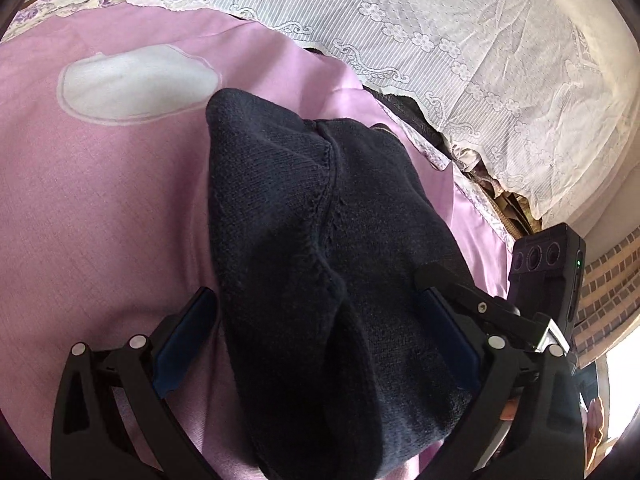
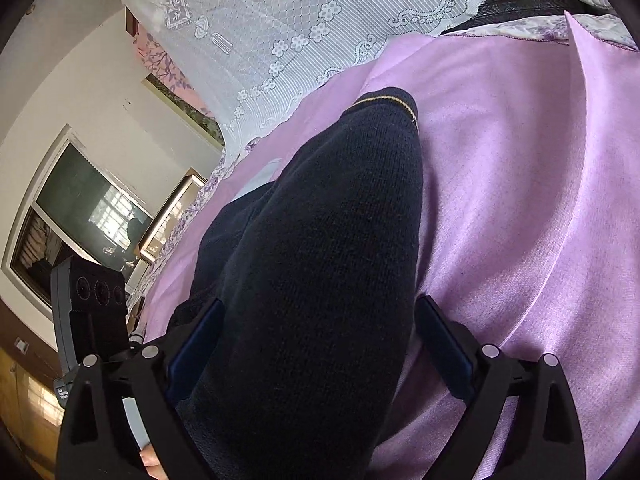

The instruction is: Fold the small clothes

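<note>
Between both wide-apart tongs, left gripper [image 1: 316, 344] and right gripper [image 2: 320, 352], lies a dark navy knit garment [image 1: 320, 220], its near end cut off; a thin yellow stripe marks the cuff.

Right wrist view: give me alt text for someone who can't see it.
A dark knit garment with a thin yellow stripe near its far end lies on a pink sheet, running between the open right gripper. White lace cloth lies beyond, and the other gripper's camera shows at left before a window.
</note>
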`<state>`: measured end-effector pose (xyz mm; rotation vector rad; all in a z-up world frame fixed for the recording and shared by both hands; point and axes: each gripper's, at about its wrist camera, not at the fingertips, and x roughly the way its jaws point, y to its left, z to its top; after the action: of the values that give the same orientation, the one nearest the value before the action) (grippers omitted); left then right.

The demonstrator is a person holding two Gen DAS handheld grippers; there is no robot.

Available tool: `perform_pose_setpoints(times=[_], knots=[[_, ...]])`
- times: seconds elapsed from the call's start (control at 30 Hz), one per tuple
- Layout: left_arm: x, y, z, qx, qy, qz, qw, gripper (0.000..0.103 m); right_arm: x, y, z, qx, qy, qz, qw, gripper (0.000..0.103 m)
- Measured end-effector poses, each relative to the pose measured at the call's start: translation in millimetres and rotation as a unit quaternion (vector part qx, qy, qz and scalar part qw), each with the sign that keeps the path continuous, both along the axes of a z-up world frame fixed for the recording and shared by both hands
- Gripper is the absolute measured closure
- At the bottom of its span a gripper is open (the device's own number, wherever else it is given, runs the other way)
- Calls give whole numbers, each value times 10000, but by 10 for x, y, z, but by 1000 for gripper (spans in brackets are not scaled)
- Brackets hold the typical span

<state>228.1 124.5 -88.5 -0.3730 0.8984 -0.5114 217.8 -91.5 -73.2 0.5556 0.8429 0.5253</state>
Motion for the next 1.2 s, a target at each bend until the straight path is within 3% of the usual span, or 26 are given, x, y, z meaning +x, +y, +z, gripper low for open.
perform_pose_setpoints(times=[0.07,0.17,0.33,0.43,0.73,0.83,1.0,1.2], knots=[[-35,-49,22,119,-104,-7,9999,7,-7,-17,-19,-30,27,-39,10000,6],[13,-11,-25,-48,5,-46,10000,10,-16,-15,-21,-102,35,-87,9999,8],[59,3,-72,-80,95,-4,9999,10,-72,9,19,-256,-115,-99,9996,20],[27,8,-55,-173,16,-104,9998,24,-128,34,60,-356,-301,-132,9988,26],[-59,10,16,-127,-331,-47,9994,34,-316,169,246,-1025,-961,-293,9896,36],[-110,-7,71,-47,-535,-40,9985,36,-358,162,285,-1068,-1111,-309,9876,37],[-96,-18,61,-2,-520,-45,9986,38,-332,132,259,-988,-1016,-307,9894,37],[-260,-70,213,107,-858,-61,9962,39,-509,127,379,-1020,-1363,-391,9846,37]])
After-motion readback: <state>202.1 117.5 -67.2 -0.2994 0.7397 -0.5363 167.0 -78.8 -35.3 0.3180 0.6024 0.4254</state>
